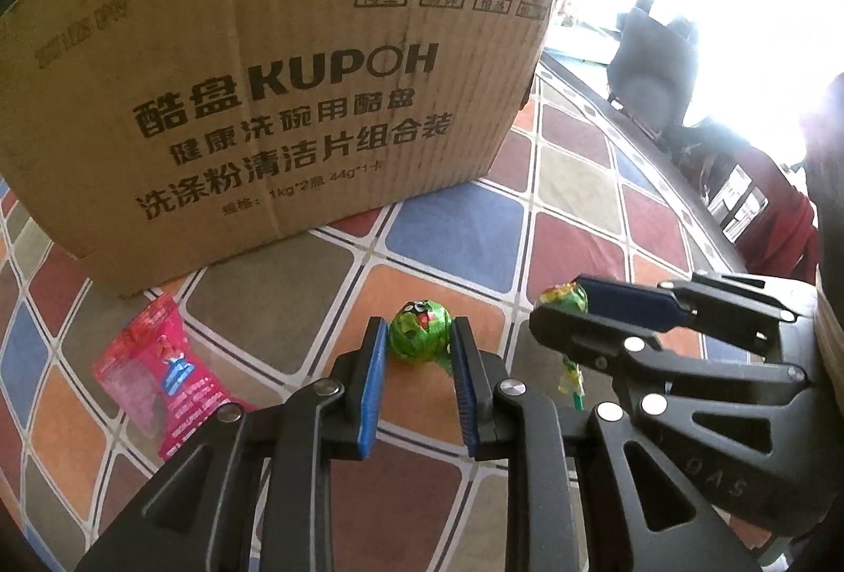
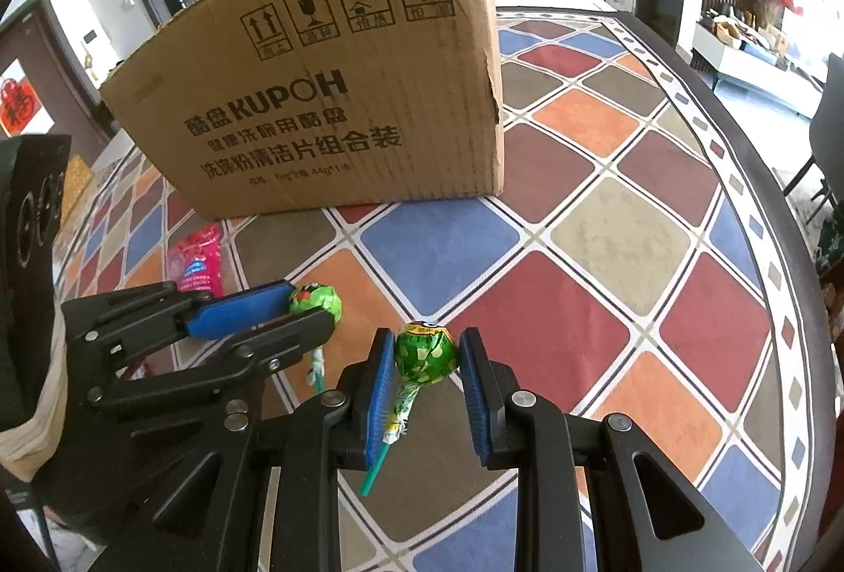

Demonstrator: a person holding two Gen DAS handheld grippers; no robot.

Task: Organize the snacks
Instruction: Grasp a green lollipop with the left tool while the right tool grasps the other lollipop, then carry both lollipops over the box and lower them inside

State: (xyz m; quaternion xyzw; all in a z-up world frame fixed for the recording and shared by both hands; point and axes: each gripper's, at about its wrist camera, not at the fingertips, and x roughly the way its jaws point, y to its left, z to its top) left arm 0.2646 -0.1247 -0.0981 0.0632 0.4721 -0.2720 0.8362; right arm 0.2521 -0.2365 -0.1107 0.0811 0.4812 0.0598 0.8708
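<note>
Two green-wrapped lollipops lie on the checkered tablecloth in front of a KUPOH cardboard box (image 1: pixel 274 97) (image 2: pixel 337 108). My left gripper (image 1: pixel 419 335) (image 2: pixel 311 308) has its blue pads on both sides of one lollipop (image 1: pixel 419 327) (image 2: pixel 315 299), closed on its head. My right gripper (image 2: pixel 427 350) (image 1: pixel 559 308) is closed on the other lollipop (image 2: pixel 426 350) (image 1: pixel 567 298), whose green stick points back between the fingers. A pink snack packet (image 1: pixel 158 371) (image 2: pixel 198 255) lies left of the grippers.
The round table (image 2: pixel 606 255) carries a multicoloured diamond-pattern cloth with a dark rim. A person in dark red (image 1: pixel 754 203) is at the right edge in the left wrist view. Chairs and shelves stand beyond the table.
</note>
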